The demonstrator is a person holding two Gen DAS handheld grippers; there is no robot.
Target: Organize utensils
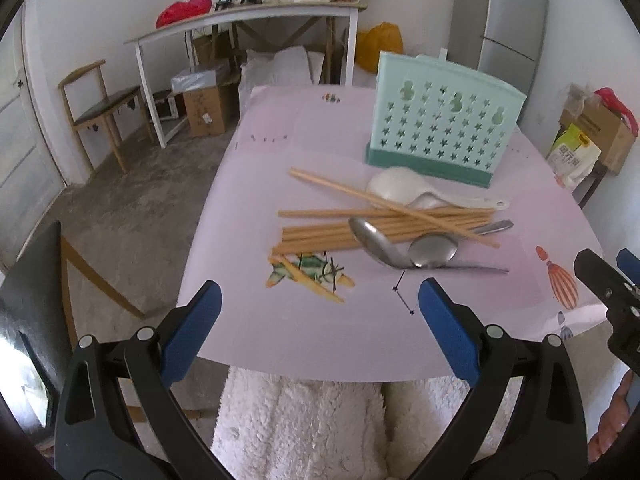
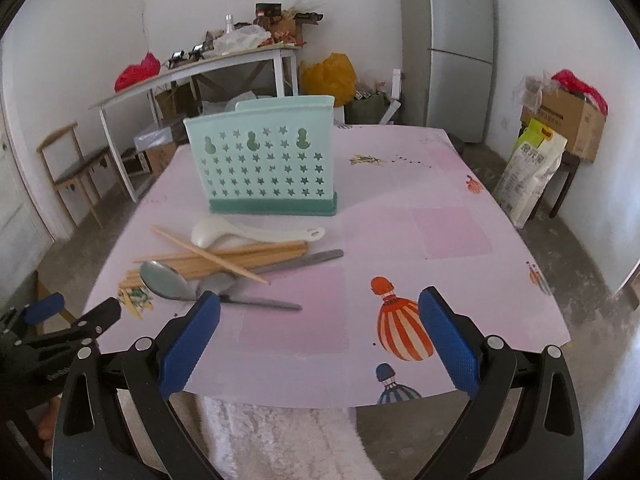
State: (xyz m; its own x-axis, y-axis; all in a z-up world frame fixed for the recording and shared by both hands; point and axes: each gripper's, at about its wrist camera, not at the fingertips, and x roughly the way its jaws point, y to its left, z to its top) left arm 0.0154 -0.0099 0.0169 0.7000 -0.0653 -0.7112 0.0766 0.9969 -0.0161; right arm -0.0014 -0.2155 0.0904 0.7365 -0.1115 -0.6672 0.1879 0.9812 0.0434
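A mint-green utensil holder (image 1: 444, 120) with star cut-outs stands upright on the pink table (image 1: 280, 332); it also shows in the right wrist view (image 2: 264, 164). In front of it lies a pile: wooden chopsticks (image 1: 380, 226), a white plastic spoon (image 1: 404, 190) and two metal spoons (image 1: 378, 242). The pile shows in the right wrist view, with chopsticks (image 2: 224, 260), white spoon (image 2: 248, 232) and metal spoon (image 2: 168, 280). My left gripper (image 1: 320, 300) is open and empty, near the table's front edge below the pile. My right gripper (image 2: 320, 308) is open and empty, right of the pile.
A cluttered white side table (image 1: 248, 20), a wooden chair (image 1: 100, 108) and cardboard boxes (image 1: 204, 110) stand behind on the left. A grey fridge (image 2: 460, 48) and a sack (image 2: 532, 172) stand on the right. A white fluffy cloth (image 1: 300, 428) hangs below the table's front edge.
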